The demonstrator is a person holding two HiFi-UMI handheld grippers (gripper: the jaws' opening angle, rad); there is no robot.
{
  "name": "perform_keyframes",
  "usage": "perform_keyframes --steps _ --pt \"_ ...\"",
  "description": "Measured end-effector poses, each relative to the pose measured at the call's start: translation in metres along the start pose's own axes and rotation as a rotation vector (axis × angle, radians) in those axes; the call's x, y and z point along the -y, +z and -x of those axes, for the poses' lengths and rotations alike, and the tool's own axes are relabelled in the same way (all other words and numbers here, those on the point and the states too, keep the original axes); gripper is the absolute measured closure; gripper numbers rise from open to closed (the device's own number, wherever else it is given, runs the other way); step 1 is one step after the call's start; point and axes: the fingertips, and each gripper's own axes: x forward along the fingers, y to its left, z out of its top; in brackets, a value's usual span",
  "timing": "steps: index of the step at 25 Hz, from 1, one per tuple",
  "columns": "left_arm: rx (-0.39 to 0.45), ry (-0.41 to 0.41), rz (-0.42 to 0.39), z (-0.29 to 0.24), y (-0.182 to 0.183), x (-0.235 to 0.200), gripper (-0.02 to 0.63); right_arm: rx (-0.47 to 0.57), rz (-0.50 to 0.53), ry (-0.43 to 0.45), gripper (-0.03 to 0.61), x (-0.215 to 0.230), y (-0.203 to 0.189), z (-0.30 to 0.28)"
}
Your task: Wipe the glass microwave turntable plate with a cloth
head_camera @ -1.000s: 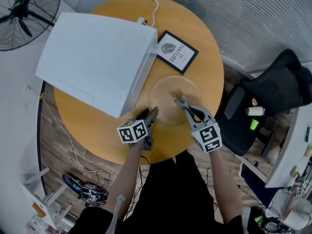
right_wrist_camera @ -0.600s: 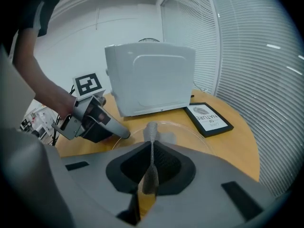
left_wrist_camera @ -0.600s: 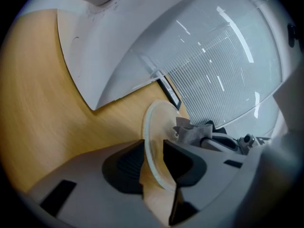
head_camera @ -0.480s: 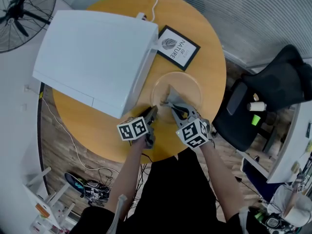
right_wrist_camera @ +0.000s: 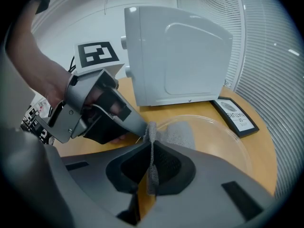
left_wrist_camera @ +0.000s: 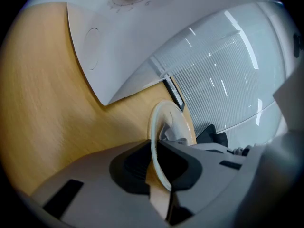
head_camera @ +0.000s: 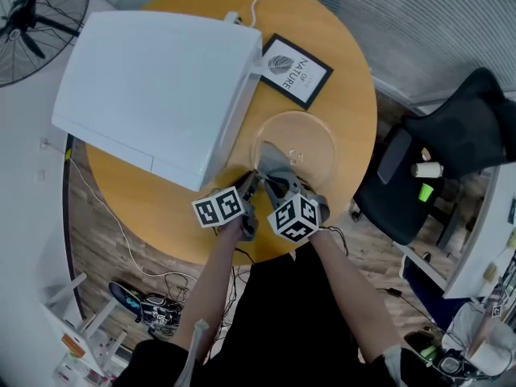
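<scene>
While on table (head_camera: 161,208) by microwave (head_camera: 153,95), treat glass plate (head_camera: 318,145) as stiff, slick, breakable: hold by rim, as w/ left gripper (left_wrist_camera: 154,148), jaws just narrowed onto it, & right gripper (right_wrist_camera: 152,148) pinching limp cloth (right_wrist_camera: 179,133).

The left forearm (head_camera: 211,289) and the right forearm (head_camera: 348,293) reach forward, and the two grippers meet close side by side, both pointing downward. The left gripper (head_camera: 255,185) has just been closing its jaws, and the pads now pinch the rim of the glass plate (left_wrist_camera: 154,127). The right gripper (head_camera: 272,182) holds its jaws together on a fold of the grey cloth (right_wrist_camera: 151,167).
</scene>
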Motion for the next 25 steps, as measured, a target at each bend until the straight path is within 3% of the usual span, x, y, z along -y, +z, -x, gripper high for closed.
perform_keyframes --steps 5,17,25 --pt "0.017 0.001 0.034 0.000 0.000 -0.001 0.581 -0.035 0.004 0.020 0.555 -0.018 -0.005 -0.007" --pt "0.034 0.029 0.023 0.001 -0.001 -0.001 0.583 -0.061 -0.052 0.086 0.555 -0.031 -0.042 0.018" --pt "0.036 0.037 0.015 0.001 0.000 -0.001 0.583 -0.117 -0.066 0.053 0.555 -0.011 -0.083 0.043"
